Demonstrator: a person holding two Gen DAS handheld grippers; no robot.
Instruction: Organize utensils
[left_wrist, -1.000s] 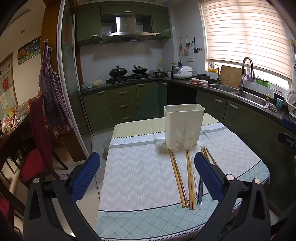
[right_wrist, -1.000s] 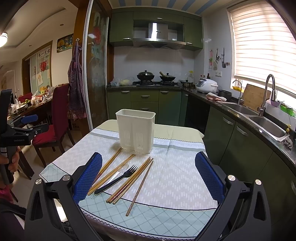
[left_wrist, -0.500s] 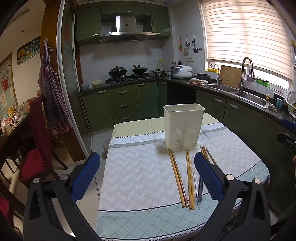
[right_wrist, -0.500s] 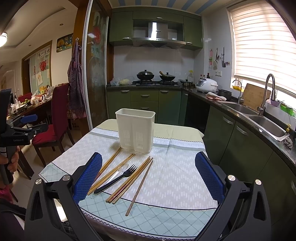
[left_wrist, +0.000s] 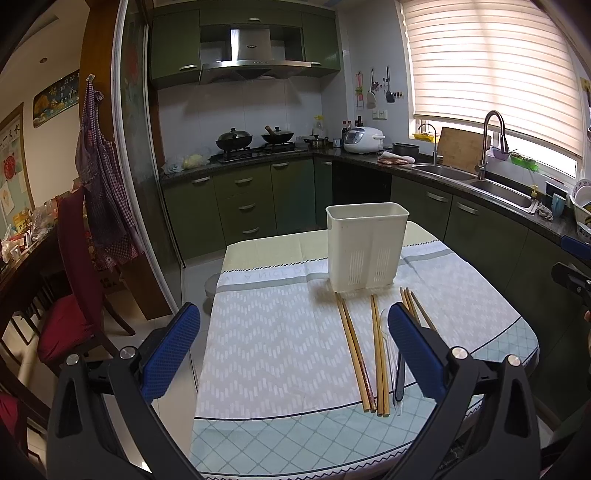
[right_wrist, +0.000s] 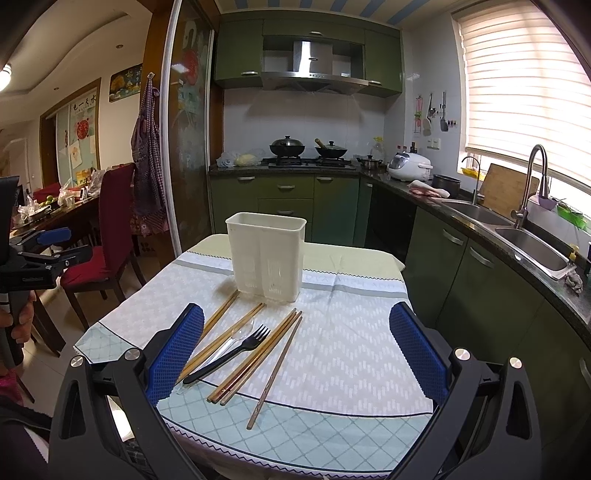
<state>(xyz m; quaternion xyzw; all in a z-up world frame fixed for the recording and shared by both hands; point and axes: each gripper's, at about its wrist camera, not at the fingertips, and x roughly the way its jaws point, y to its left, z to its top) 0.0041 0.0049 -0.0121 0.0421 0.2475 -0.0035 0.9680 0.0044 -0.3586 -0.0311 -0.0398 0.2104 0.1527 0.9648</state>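
Ahead of the right gripper, on a table under a chevron-patterned cloth:

- Utensil holder: cream plastic, upright, slotted near its base, beyond the fingertips and slightly left of centre.
- Chopsticks: wooden, several pairs lying flat between holder and gripper, fanned toward it; one single stick lies apart on their right side.
- Fork: black plastic, flat among the chopsticks, tines pointing away, just right of the left finger.
- Spoon: clear plastic, lying beside the fork and partly under it.

Right gripper: jaws spread wide, blue pads holding nothing, above the table's near edge.

Left gripper: jaws likewise wide apart and empty; the holder stands ahead and right of centre, the chopsticks lie beside its right finger. A hand grasps its handle at the far left of the right view.
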